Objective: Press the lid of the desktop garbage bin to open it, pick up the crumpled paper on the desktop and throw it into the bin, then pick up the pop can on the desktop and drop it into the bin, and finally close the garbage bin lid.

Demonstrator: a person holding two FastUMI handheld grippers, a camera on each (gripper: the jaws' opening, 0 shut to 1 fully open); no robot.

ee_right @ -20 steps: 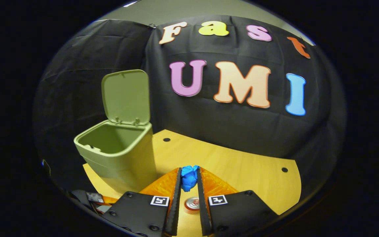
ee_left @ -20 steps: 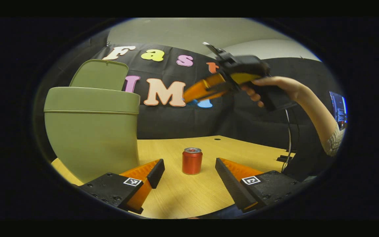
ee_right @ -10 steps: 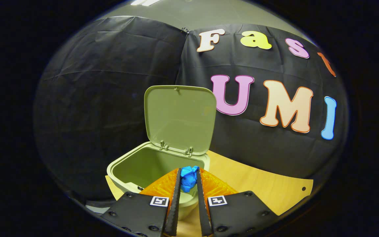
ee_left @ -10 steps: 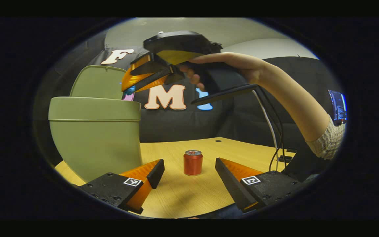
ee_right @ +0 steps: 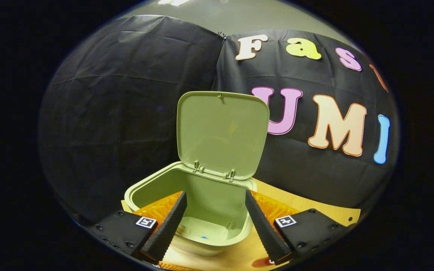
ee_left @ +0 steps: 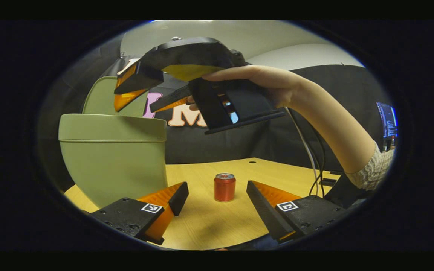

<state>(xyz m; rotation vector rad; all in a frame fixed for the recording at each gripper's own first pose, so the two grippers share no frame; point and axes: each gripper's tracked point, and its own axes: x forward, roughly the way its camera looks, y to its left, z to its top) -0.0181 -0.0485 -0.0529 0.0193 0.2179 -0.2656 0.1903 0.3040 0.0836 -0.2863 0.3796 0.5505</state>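
Two steps done: olive-green plastic bin (ee_right: 217, 222) lid (ee_right: 222, 133) up; blue paper speck (ee_right: 204, 237) on its floor.
Right tongs (ee_right: 217, 222): apart, empty, over bin mouth, lower centre.
Left tongs (ee_left: 217, 201): apart, empty.
Left to do: red pop can (ee_left: 224, 187) upright on wooden worktop (ee_left: 217, 226), centre frame; then close lid.

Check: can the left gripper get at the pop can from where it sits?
Probably yes. The left gripper is open, the pop can stands upright just ahead between its jaws, and bare table lies between.

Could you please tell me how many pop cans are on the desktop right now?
1: the pop can stands upright on the desktop, right of the garbage bin. Others might hide behind the bin.
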